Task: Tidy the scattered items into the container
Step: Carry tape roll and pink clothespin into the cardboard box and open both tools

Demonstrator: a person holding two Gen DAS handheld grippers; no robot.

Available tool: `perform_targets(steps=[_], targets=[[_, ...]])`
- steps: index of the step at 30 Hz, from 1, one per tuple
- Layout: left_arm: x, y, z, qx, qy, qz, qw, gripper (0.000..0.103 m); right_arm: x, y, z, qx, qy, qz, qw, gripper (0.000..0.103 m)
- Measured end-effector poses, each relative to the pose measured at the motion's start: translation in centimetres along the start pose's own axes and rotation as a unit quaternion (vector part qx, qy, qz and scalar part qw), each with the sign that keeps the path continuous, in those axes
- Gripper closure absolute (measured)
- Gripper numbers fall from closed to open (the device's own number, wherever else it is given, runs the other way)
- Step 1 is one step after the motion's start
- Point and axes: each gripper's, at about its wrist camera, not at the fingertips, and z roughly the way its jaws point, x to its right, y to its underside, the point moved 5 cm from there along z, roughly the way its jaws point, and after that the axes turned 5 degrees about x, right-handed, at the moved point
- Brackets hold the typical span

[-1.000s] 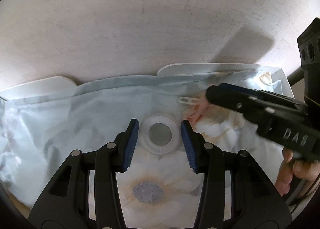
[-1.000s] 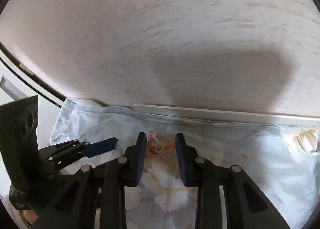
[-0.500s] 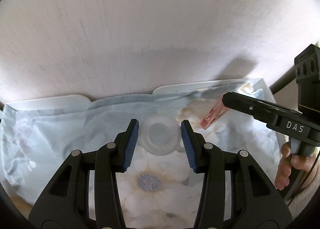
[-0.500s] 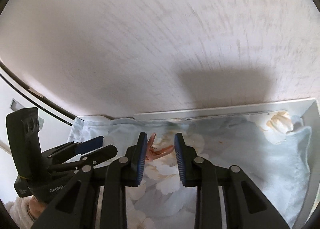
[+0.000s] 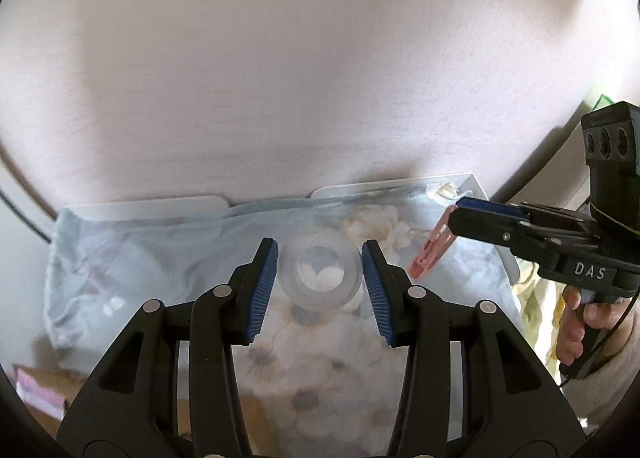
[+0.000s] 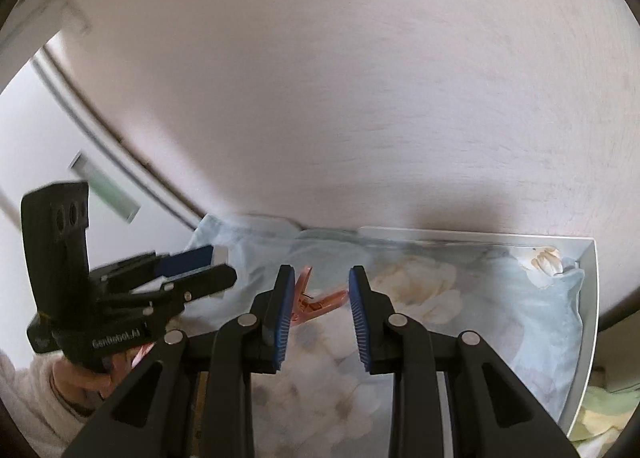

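Note:
My left gripper [image 5: 319,273] is shut on a clear round plastic cup [image 5: 319,272], held between its blue pads above a floral cloth [image 5: 160,258]. My right gripper [image 6: 316,306] is shut on a pink clothes peg [image 6: 316,303], also held above the cloth [image 6: 460,298]. In the left wrist view the right gripper [image 5: 456,210] comes in from the right with the peg [image 5: 432,250] hanging from its tips. In the right wrist view the left gripper [image 6: 212,264] is at the left.
The cloth lies in a white tray [image 6: 588,298] against a pale wall [image 5: 320,78]. A brown box [image 5: 36,390] shows at lower left in the left wrist view. A yellow-green cloth [image 6: 600,418] lies beyond the tray's right rim.
Both grippers have lifted up and back from the cloth, each carrying its item; the tray and cloth now look smaller and lower. The peg came off the cloth.

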Motion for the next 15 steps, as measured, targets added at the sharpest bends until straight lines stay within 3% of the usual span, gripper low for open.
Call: perform_targets(steps=[6,15], targets=[[-1.2,2.1,-3.6,0.003,-0.011,-0.019,0.9998,0.062,-5.6,1.4,-1.0,-0.02,-0.01,-0.051,0.998,0.077],[-8.5,6.4,-11.3,0.003,-0.047,-0.057,0.9973,0.062,-14.9,4.4,0.4,-0.051,-0.038,-0.11,0.992,0.077]])
